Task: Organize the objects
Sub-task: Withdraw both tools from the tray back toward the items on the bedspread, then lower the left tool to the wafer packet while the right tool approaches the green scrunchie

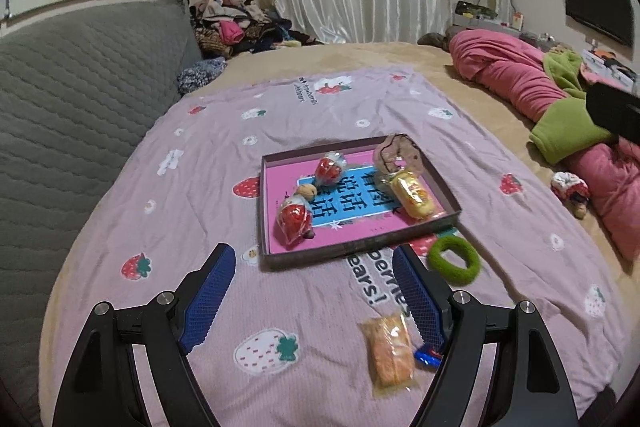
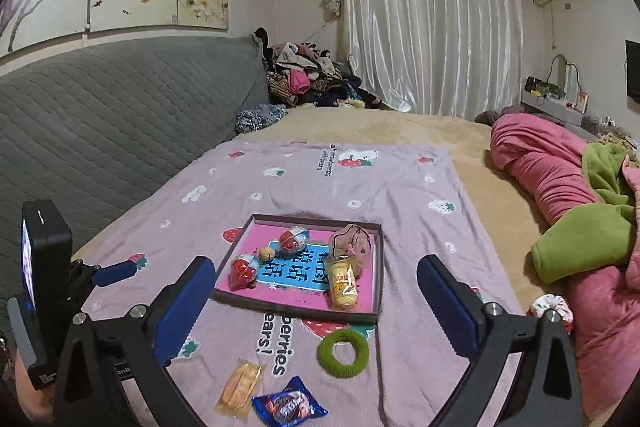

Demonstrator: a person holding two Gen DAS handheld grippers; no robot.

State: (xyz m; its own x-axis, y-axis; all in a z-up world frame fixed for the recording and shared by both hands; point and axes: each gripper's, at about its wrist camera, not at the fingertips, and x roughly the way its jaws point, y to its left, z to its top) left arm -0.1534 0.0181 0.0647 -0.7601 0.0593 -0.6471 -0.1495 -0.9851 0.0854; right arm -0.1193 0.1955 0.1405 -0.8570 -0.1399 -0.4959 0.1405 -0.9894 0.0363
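The tray (image 2: 376,267) sits mid-blanket (image 2: 400,187), holding two red toys (image 2: 242,271), a nut (image 2: 266,253), a yellow snack (image 2: 343,285) and a scrunchie (image 2: 352,243). Just beside its near rim lies a green ring (image 2: 343,353); nearer still, a biscuit (image 2: 240,385) and blue candy (image 2: 289,407). Left gripper (image 1: 320,293) and right gripper (image 2: 316,301) both gape, empty.

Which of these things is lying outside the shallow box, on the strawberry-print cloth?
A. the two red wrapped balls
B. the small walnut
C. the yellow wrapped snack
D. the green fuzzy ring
D: the green fuzzy ring lies on the cloth just in front of the box, while the yellow snack, the red wrapped balls and the walnut all sit inside it.
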